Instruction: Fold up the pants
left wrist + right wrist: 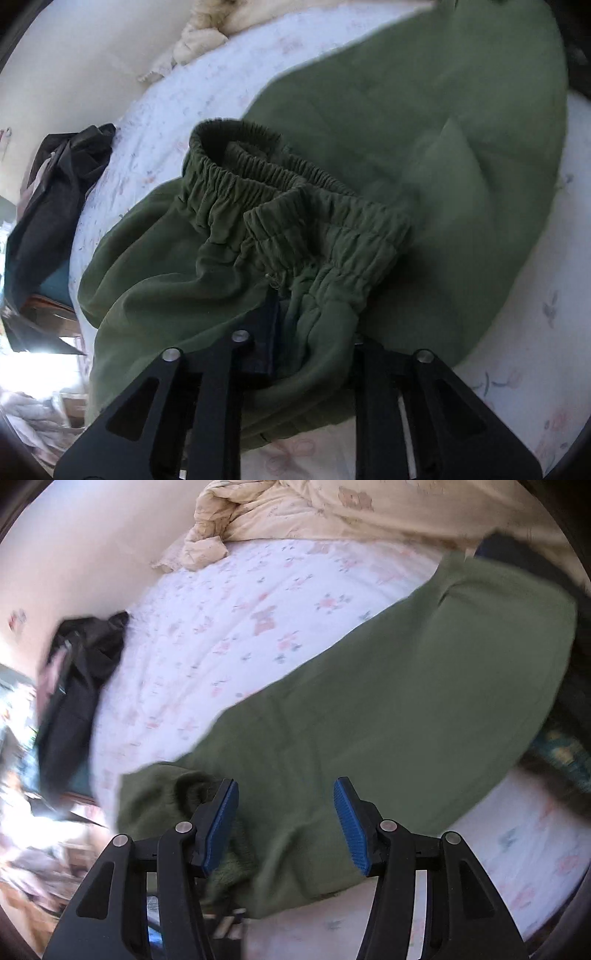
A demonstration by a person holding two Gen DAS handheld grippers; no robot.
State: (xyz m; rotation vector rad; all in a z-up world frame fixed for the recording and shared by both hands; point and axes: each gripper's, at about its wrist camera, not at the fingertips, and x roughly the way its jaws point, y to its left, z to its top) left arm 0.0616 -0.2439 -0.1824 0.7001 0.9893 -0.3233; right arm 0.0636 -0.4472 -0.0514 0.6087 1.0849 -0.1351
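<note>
Pants: my green pants (388, 155) lie on the bed (177, 110), long axis running from the near edge toward the far right corner by the blanket (295, 509).
Waistband: gathered elastic (280, 206) at the near end, shown only by the left view.
Left tool (314, 328): clamped on the waistband fabric.
Right tool (284, 816): spread wide above the pants, holding nothing.
Bed's left edge: dark clothes (81, 672).
</note>
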